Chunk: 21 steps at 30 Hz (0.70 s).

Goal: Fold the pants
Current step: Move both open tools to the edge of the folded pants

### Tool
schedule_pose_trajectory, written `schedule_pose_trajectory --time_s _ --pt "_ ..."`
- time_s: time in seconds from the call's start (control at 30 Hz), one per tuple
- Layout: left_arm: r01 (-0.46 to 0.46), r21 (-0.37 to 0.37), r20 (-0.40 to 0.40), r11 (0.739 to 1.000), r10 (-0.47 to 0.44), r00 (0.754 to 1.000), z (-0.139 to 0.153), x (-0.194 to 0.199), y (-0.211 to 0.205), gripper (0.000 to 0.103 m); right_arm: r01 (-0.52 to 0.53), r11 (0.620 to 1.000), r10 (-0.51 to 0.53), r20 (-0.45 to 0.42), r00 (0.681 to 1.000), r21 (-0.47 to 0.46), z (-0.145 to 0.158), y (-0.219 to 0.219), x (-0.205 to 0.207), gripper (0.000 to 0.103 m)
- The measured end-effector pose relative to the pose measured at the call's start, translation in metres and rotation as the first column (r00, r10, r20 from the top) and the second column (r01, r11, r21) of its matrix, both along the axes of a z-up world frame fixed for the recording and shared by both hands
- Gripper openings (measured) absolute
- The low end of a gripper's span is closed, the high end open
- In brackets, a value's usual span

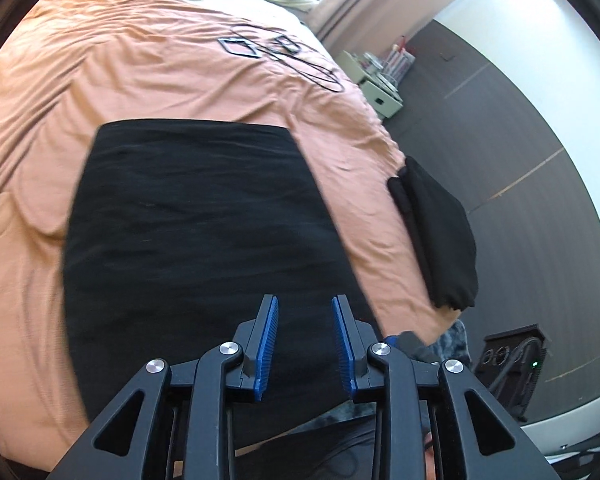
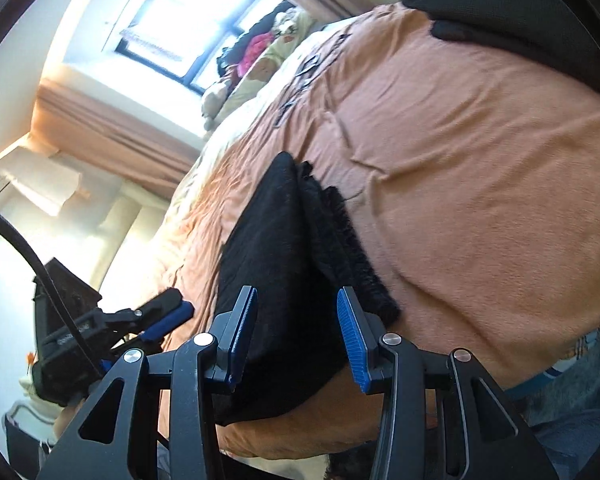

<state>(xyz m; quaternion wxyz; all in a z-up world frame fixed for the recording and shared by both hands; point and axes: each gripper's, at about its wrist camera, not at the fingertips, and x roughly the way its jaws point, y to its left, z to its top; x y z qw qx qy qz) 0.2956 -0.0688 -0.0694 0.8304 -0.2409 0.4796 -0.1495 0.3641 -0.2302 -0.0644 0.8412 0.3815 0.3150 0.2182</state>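
Folded black pants lie flat near the bed's front edge, a second dark folded garment at its right edge. Left gripper hovers above the pants, jaws open, empty. Right gripper straddles the pants' near corner, jaws open, apparently not pinching. Judged step: release after a fold; next, regrip an edge or smooth.

Both grippers angling downward, jaws parted.

Left gripper is pointing steeply down, blue pads standing apart with nothing pressed between them. Right gripper is tilting down more shallowly, pads wider apart, rolled sideways; left one showing at its far left.
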Motion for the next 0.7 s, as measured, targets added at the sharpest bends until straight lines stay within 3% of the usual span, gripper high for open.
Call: schedule_pose_trajectory --time_s 0.2,0.33,0.37,0.4,0.47,0.6,0.7 --pt "-0.057 0.006 -0.024 0.998 0.057 0.998 -0.017 -0.014 0.042 0.03 -0.053 0.998 0.055 0.033 0.998 -0.041 0.003 0.016 0.009 0.039" --pt "-0.103 0.003 -0.042 0.995 0.103 0.994 -0.028 -0.025 0.068 0.031 -0.06 0.995 0.061 0.008 0.998 -0.077 -0.002 0.022 0.019 0.039" --pt "-0.116 0.002 -0.047 0.993 0.116 0.992 -0.031 -0.028 0.075 0.031 -0.057 0.995 0.057 -0.006 0.998 -0.076 -0.005 0.022 0.02 0.036" --pt "-0.124 0.001 -0.051 0.992 0.124 0.991 -0.033 -0.03 0.08 0.031 -0.055 0.995 0.053 -0.024 0.998 -0.077 -0.009 0.021 0.024 0.023" --pt "-0.139 0.005 -0.059 0.99 0.139 0.989 -0.037 -0.032 0.088 0.031 -0.057 0.996 0.055 -0.032 0.998 -0.066 -0.012 0.017 0.028 0.011" --pt "-0.163 0.003 -0.086 0.987 0.163 0.983 -0.051 -0.037 0.1 0.031 -0.029 0.992 0.03 0.004 1.0 -0.122 -0.005 0.017 0.026 0.006" --pt "-0.169 0.0 -0.104 0.986 0.168 0.98 -0.062 -0.039 0.103 0.031 0.001 0.99 -0.003 -0.019 1.0 -0.144 -0.013 0.015 0.028 0.005"
